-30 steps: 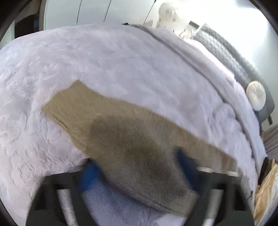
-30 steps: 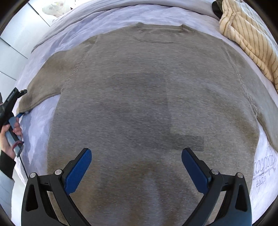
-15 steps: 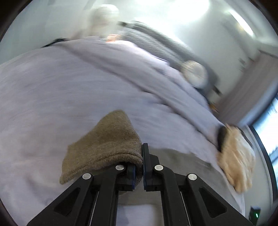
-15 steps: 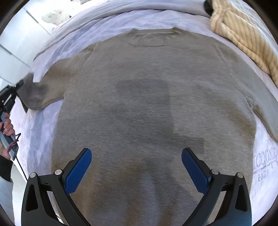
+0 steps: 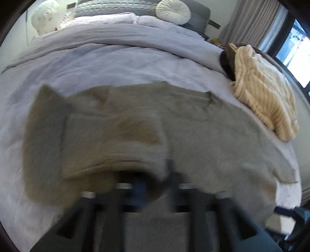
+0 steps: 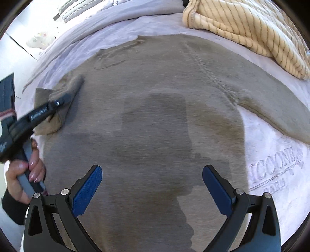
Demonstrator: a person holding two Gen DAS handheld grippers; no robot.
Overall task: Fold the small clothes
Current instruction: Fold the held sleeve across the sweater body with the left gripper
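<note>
A taupe sweater [image 5: 213, 145] lies flat on the lilac bedspread [image 5: 116, 64], collar away from me. Its left sleeve [image 5: 112, 139] is folded in over the body. My left gripper [image 5: 156, 186] is blurred at the bottom of its view, jaws opening, with the sleeve's cuff edge loose between the fingers. The right wrist view shows the left gripper [image 6: 64, 100] at that folded sleeve [image 6: 58, 108], held by a hand [image 6: 21, 170]. My right gripper [image 6: 152, 186] hovers open over the sweater's body [image 6: 155, 126], holding nothing. The right sleeve [image 6: 281, 108] lies stretched out.
A cream striped garment [image 5: 265, 97] is heaped on the bed's far right, over something dark [image 5: 226, 60]. Grey pillows and a round white cushion [image 5: 172, 11] sit at the headboard, a pale plush toy [image 5: 44, 17] at the far left. Curtains and a window stand on the right.
The left gripper shut on the sleeve's cuff, swung it across onto the sweater's body, and its jaws now stand apart. The right gripper drifted slightly over the sweater, still open.
</note>
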